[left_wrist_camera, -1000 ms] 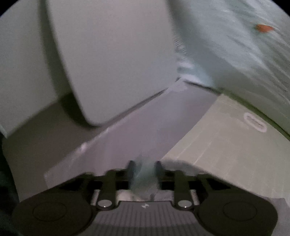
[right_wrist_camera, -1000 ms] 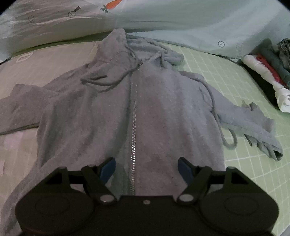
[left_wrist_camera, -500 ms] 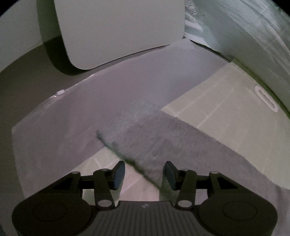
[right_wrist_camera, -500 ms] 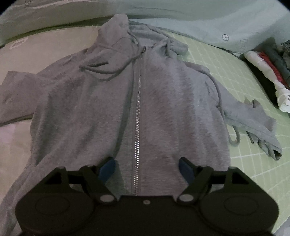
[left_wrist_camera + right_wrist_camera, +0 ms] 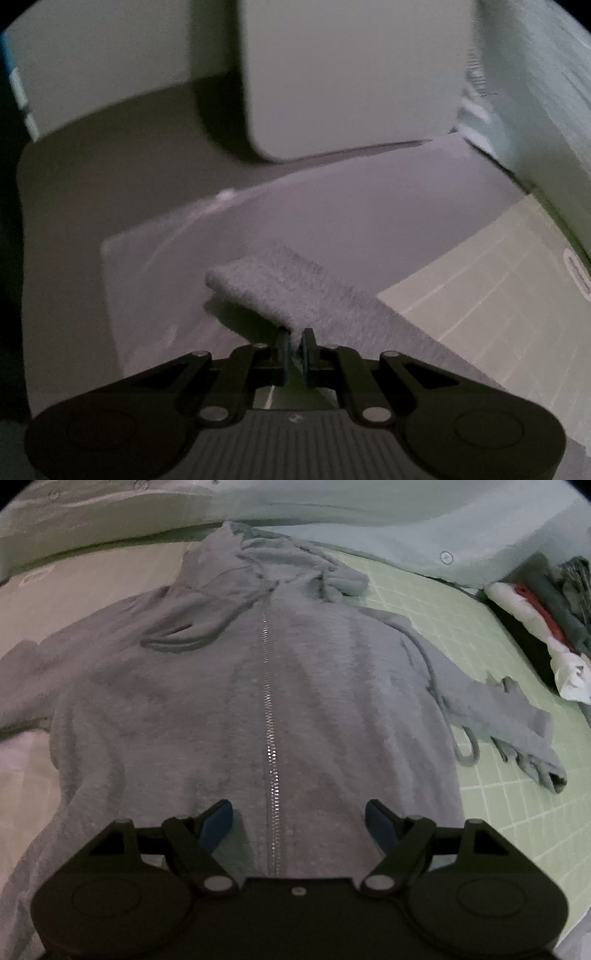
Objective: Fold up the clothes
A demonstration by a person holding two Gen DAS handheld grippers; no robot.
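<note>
left hand-held gripper [image 5: 294, 345] clamped, right [image 5: 298, 818] wide

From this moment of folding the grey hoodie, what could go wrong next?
1. The left gripper is shut on only the edge of the sleeve cuff; the thin pinch may slip when pulled.
2. The drawstring lies loose over the other sleeve and may get folded inside or snag.
3. The right gripper hangs open above the zipper; closing there may bunch the front.
</note>
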